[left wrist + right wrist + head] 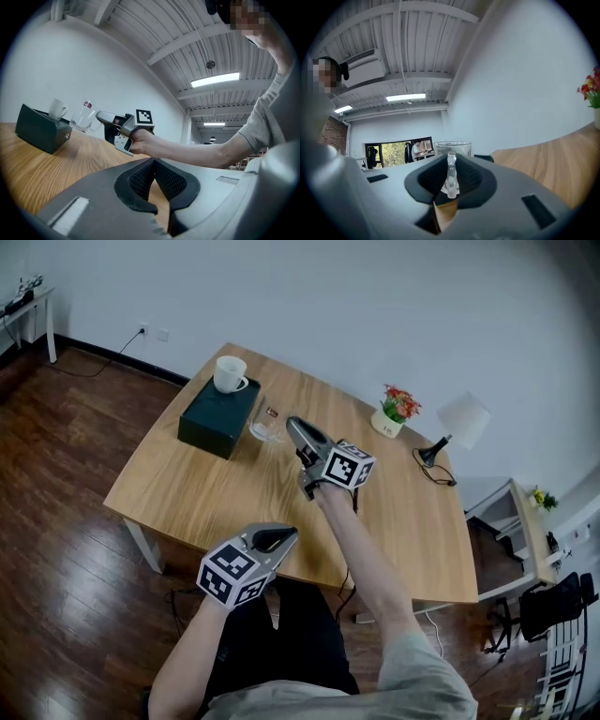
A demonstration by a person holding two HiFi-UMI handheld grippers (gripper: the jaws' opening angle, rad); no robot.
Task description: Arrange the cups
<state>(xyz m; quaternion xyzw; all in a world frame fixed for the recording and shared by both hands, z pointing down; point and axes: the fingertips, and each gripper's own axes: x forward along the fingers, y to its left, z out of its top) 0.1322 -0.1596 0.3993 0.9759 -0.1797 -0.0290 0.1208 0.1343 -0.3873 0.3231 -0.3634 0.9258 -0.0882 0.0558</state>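
In the head view we see the whole light wooden tabletop (206,493). A white ceramic mug (230,373) stands on a dark green rectangular box (217,418). A clear glass mug (265,426) is just beside the box, at the tip of the right claw (292,425). The left claw (281,538) hovers at the near edge. Only this view shows the white-shaded lamp (462,418), which stands near a small pot of red flowers (397,411).

In the left gripper view, the left claw (153,176) is clenched on nothing, and we see both mugs side on.

Only the right gripper view shows the grasp itself: the right claw (451,180) is clamped on the glass mug's handle (451,171).

We count two mugs, two claws and one box.
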